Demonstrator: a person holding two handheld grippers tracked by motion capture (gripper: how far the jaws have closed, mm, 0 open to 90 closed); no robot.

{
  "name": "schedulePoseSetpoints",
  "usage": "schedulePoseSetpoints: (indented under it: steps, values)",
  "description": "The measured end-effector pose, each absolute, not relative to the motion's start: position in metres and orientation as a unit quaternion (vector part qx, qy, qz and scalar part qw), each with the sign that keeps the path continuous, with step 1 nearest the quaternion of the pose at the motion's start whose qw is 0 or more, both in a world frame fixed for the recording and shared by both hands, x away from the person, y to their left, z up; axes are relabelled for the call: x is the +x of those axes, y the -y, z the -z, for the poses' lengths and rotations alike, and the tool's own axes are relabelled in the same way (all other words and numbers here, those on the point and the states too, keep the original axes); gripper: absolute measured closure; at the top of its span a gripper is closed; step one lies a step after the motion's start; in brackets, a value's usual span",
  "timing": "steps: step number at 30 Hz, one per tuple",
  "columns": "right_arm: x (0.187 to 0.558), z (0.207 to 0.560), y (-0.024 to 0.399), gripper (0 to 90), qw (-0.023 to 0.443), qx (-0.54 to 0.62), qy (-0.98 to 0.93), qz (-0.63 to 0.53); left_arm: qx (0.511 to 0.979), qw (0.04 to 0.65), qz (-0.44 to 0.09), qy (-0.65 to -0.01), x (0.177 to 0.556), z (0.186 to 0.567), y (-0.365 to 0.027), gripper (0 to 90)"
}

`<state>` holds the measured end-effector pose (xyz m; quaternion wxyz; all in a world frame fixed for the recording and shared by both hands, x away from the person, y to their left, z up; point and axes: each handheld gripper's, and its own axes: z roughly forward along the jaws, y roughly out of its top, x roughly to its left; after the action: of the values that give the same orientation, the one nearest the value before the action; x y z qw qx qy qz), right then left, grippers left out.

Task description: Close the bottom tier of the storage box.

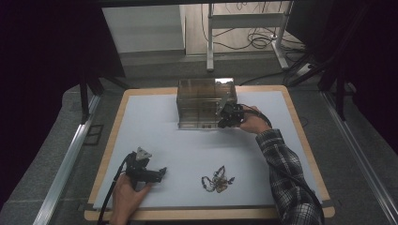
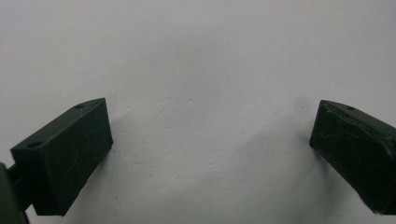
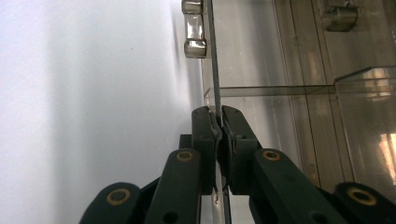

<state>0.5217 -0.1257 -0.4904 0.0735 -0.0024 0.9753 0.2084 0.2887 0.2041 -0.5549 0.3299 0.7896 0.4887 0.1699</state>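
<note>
R gripper: my right gripper (image 3: 218, 122) is clamped on the thin edge of the clear acrylic hinged panel (image 3: 212, 70) of the see-through, smoke-tinted acrylic compartment box (image 1: 205, 103). Jaws pinch it edge-on, one pad each side, prob. so I can swing the panel w/o it slipping.

Panel: stands on edge at the box's right front corner, silver metal hinge (image 3: 193, 29) further along the same edge. Open or closing? Can't tell.

Box: sits at the far middle of the white table mat (image 1: 155, 136), front facing me, so the inside dividers are reachable.

L gripper: my left gripper (image 1: 149, 174) lies low on the mat near left, jaws spread wide, nothing between them; gripper view has bare mat betw. the two black pads (image 2: 70, 156). Parked out of the way, I'd say, ready for pickup.

Jewellery: small tangled heap of dark and gold chain jewellery (image 1: 217, 180) on the mat near me, well apart from box, just right of L gripper. Likely next to go into a compartment.
</note>
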Motion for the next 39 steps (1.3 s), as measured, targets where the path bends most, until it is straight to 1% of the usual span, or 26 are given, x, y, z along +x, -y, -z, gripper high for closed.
schedulePoseSetpoints:
  steps: [17,18,39]
  values:
    - [0.514,0.487,0.126,83.7,0.073,-0.009,-0.975,-0.208,0.79,0.33,-0.17,-0.489,0.289,0.555,-0.204,0.0]
    - [0.514,0.487,0.126,83.7,0.068,-0.01,-0.976,-0.207,0.79,0.33,-0.17,-0.489,0.289,0.555,-0.204,0.0]
    - [0.501,0.483,0.127,83.7,0.072,-0.024,-0.975,-0.21,0.79,0.33,-0.17,-0.489,0.289,0.555,-0.204,0.0]
